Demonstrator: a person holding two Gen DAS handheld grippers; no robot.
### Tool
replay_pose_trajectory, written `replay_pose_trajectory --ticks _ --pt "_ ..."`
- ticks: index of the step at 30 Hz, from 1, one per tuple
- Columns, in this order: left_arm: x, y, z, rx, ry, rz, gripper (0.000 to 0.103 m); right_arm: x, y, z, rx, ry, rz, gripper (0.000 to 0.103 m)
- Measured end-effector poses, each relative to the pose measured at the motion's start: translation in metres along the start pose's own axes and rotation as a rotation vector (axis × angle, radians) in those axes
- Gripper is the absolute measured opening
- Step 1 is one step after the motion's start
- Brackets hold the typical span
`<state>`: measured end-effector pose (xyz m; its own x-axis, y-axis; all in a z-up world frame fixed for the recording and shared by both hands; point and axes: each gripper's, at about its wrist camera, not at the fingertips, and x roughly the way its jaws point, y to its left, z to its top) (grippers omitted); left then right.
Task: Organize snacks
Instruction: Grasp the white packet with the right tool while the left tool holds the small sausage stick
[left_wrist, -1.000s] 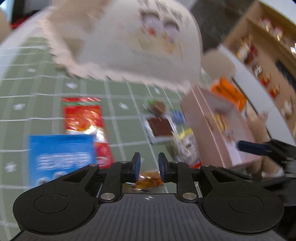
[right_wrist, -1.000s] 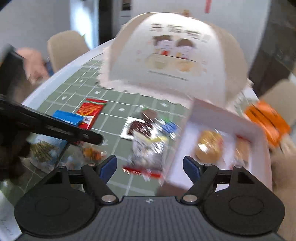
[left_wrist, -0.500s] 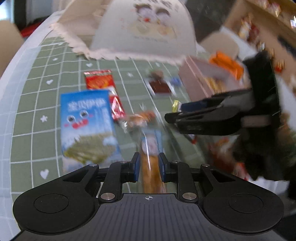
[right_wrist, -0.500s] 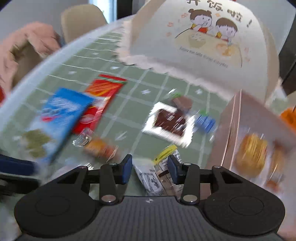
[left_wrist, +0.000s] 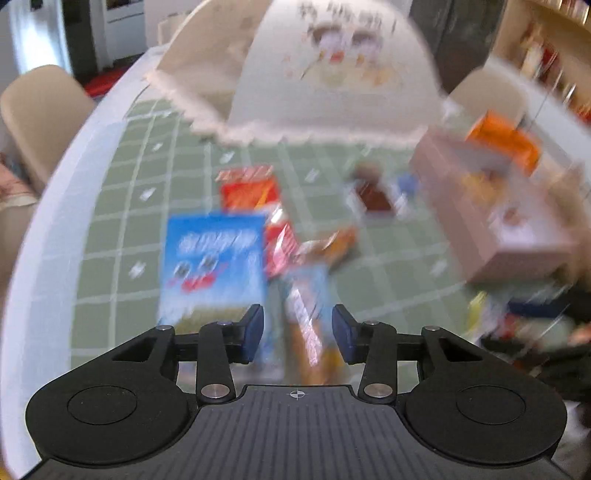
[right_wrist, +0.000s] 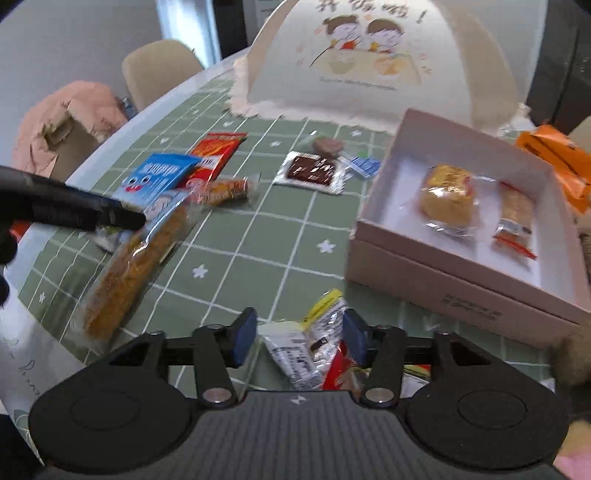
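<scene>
My left gripper (left_wrist: 297, 334) is open over a long clear-wrapped orange snack (left_wrist: 308, 325) that lies on the green grid cloth; the same snack shows in the right wrist view (right_wrist: 136, 258). My right gripper (right_wrist: 300, 338) is open around a white, yellow and red packet (right_wrist: 308, 347) on the cloth. A pink open box (right_wrist: 469, 225) at the right holds a yellow packet (right_wrist: 448, 197) and a smaller wrapped snack (right_wrist: 515, 218). The box is blurred in the left wrist view (left_wrist: 495, 206).
A blue packet (right_wrist: 159, 173), a red packet (right_wrist: 214, 151), a small orange wrapped snack (right_wrist: 225, 188) and a brown chocolate packet (right_wrist: 312, 171) lie on the cloth. A white mesh food cover (right_wrist: 373, 62) stands at the back. An orange pack (right_wrist: 554, 155) lies behind the box.
My left gripper has opened from around the long snack, which now lies on the cloth. My right gripper has widened and come closer to the white packet.
</scene>
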<state>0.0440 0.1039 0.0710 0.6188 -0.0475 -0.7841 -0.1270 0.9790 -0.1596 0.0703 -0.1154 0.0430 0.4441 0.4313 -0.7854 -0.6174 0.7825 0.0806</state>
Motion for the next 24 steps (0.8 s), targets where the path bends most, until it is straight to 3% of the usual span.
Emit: replay_pose_trajectory --ticks 3,7,9,15,16,24 --pt "0.005 -0.006 0.025 0.055 -0.011 -0.081 0.045 -0.001 0.0 -0.002 0.023 -0.013 -0.001 0.059" --pt "0.043 -0.026 0.049 0.258 0.05 -0.057 0.046 0.0 0.006 -0.002 0.029 -0.001 -0.004 0.061" --pt "0.068 -0.027 0.055 0.304 0.098 -0.042 0.045 -0.003 0.007 -0.005 0.022 0.001 -0.012 0.064" --pt "0.102 -0.036 0.048 0.316 0.155 -0.058 0.042 -0.016 0.007 -0.021 0.03 -0.007 -0.058 0.066" --pt "0.102 -0.037 0.047 0.318 0.148 -0.054 0.03 -0.019 0.006 -0.025 0.026 -0.008 -0.064 0.067" --pt "0.067 -0.062 0.026 0.201 0.123 -0.171 0.024 -0.028 0.002 -0.046 -0.056 -0.018 -0.108 0.071"
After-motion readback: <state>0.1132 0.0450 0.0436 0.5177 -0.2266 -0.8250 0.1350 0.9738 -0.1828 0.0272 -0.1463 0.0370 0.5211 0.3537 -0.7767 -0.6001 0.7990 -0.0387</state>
